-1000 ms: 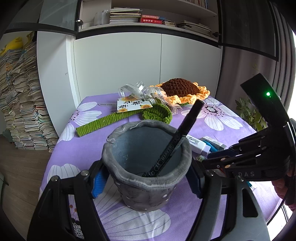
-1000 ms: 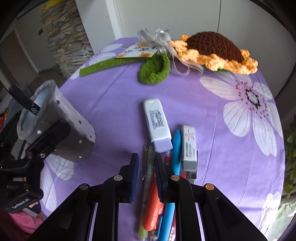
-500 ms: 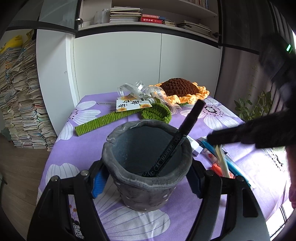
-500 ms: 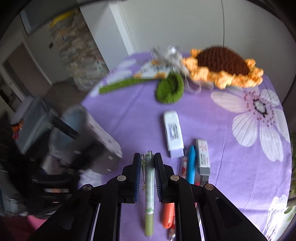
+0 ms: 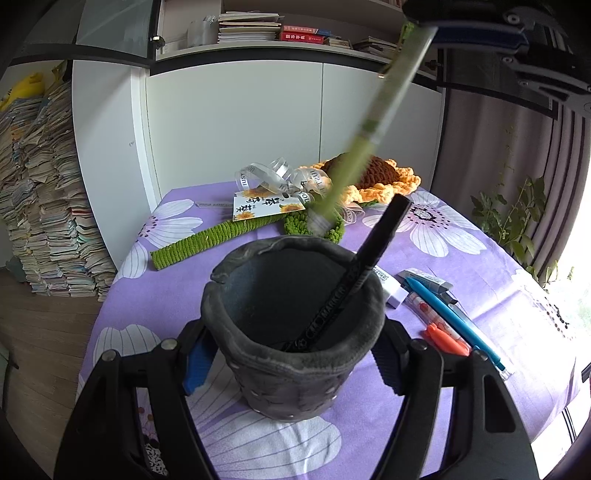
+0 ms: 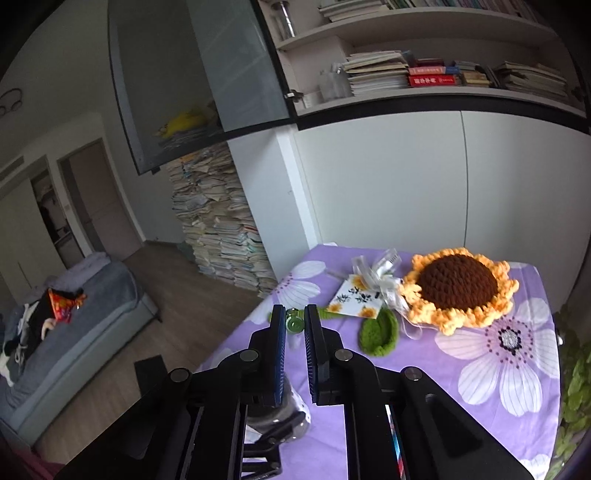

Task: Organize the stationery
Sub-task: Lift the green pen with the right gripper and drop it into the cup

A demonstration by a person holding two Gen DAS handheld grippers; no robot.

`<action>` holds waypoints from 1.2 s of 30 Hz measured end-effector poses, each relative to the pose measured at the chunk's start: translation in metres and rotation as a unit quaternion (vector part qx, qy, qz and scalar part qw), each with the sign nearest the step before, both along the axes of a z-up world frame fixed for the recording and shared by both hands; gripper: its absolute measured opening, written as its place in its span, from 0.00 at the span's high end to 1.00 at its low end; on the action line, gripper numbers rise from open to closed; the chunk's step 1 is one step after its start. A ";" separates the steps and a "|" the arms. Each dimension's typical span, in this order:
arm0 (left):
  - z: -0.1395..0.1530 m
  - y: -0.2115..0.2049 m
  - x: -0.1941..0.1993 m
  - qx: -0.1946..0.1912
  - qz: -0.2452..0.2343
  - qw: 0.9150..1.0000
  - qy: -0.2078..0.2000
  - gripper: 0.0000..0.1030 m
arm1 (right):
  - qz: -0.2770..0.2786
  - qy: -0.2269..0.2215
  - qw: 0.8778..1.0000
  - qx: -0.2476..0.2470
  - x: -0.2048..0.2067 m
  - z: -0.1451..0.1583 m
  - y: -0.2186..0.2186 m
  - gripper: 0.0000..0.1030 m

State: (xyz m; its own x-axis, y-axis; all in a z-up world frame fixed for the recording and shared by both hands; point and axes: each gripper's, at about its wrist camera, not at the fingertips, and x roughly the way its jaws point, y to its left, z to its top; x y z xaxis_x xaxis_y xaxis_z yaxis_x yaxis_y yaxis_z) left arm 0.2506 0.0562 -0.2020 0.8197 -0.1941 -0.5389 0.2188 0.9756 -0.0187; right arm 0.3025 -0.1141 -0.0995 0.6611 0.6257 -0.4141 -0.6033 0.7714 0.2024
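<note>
My left gripper [image 5: 291, 347] is shut on a grey felt pen cup [image 5: 295, 387] that stands on the purple flowered tablecloth [image 5: 461, 258]. A black marker [image 5: 354, 280] leans in the cup against its right rim. High at the top right of the left wrist view, my right gripper [image 5: 428, 26] has its jaws closing on a green pen [image 5: 365, 136]. The pen slants down, and its lower end hangs blurred over the cup's far rim. In the right wrist view the pen's end [image 6: 294, 325] shows between the blue pads of the right gripper [image 6: 294, 332].
Right of the cup lie a blue pen [image 5: 450, 314], an orange pen [image 5: 443, 338], a white stick-shaped item [image 5: 391, 288] and a small grey box [image 5: 424, 277]. A crochet sunflower [image 6: 458, 284], its green leaf [image 5: 314, 225] and stem [image 5: 207, 240] lie at the back. A book pile [image 5: 44, 206] stands on the floor to the left.
The right gripper closed on the green pen among the pens on the table, lifted it high and tipped upward. The left gripper and the cup stayed still.
</note>
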 end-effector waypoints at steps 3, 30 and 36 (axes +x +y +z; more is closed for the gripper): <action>0.000 0.000 0.000 0.001 0.000 1.000 0.000 0.31 | 0.010 -0.008 1.000 -0.005 -0.006 0.003 0.004 0.89; -0.001 0.001 0.003 0.001 0.000 1.000 0.008 0.31 | 0.064 0.120 0.990 -0.031 0.028 -0.063 0.037 0.89; -0.002 0.000 0.003 0.000 0.000 1.000 0.009 0.31 | 0.056 0.121 0.991 -0.011 0.024 -0.059 0.024 0.89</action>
State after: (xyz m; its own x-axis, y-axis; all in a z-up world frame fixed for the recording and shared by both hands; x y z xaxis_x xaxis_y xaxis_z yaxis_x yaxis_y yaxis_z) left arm 0.2540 0.0558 -0.2039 0.8098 -0.1942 -0.5536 0.2188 0.9755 -0.0221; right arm 0.3268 -0.0904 -0.1582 0.4675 0.6791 -0.5659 -0.6213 0.7078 0.3361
